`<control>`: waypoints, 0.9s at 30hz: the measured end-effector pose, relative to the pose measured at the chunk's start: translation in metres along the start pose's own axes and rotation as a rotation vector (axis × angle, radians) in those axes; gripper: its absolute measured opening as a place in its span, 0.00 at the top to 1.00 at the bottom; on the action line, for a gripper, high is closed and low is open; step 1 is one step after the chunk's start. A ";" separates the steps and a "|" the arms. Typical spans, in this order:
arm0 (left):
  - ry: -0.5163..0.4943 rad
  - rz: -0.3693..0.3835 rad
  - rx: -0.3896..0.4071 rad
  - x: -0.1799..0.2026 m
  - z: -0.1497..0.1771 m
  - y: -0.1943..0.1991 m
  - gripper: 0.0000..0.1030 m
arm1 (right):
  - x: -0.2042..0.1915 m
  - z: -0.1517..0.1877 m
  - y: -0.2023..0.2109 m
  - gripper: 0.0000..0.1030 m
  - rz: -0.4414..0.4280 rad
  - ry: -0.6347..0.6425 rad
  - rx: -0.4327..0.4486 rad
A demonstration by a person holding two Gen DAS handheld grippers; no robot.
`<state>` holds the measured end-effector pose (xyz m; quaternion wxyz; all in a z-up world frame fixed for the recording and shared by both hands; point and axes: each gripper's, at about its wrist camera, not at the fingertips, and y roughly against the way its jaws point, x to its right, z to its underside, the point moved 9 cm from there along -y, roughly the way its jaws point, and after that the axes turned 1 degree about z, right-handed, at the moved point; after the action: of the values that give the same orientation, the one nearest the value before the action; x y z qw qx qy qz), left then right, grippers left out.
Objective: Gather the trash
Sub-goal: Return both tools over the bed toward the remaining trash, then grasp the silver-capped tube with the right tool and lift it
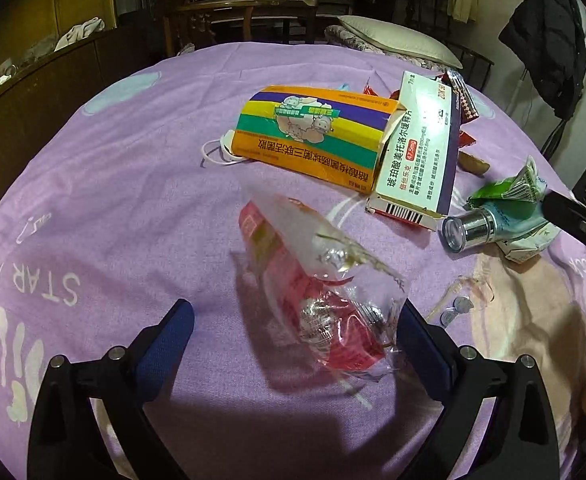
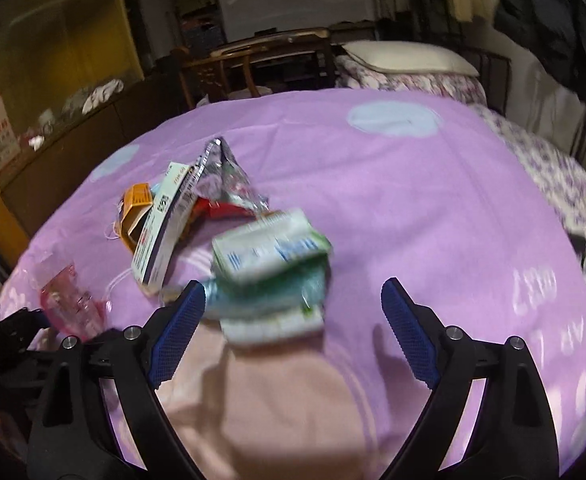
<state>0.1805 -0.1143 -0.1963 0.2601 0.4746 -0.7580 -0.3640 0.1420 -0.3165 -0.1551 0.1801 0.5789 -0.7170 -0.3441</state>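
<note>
My left gripper (image 1: 293,336) is spread wide over the purple bedsheet (image 1: 133,184), a clear plastic bag with a red packet (image 1: 317,280) lying between its fingers, against the right one. My right gripper (image 2: 293,320) is also spread, a crumpled green-and-white wrapper (image 2: 271,268) just ahead, ungripped. Beyond lie an orange striped box (image 1: 313,132), a white medicine box (image 1: 417,156) and a small silver bottle (image 1: 469,232).
</note>
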 end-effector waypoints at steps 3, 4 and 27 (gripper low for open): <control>0.007 0.012 0.001 0.000 -0.004 -0.002 0.05 | -0.002 -0.003 -0.015 0.14 0.030 0.031 -0.035; 0.007 0.014 0.002 -0.001 -0.004 -0.002 0.05 | -0.002 0.000 -0.018 0.14 0.023 0.022 -0.057; 0.008 0.017 0.001 -0.001 -0.005 -0.001 0.05 | -0.060 0.028 0.026 0.15 -0.245 0.227 -0.039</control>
<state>0.1854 -0.1149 -0.1936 0.2659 0.4695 -0.7614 -0.3593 0.1206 -0.2490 -0.1482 0.2278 0.6936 -0.6091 -0.3098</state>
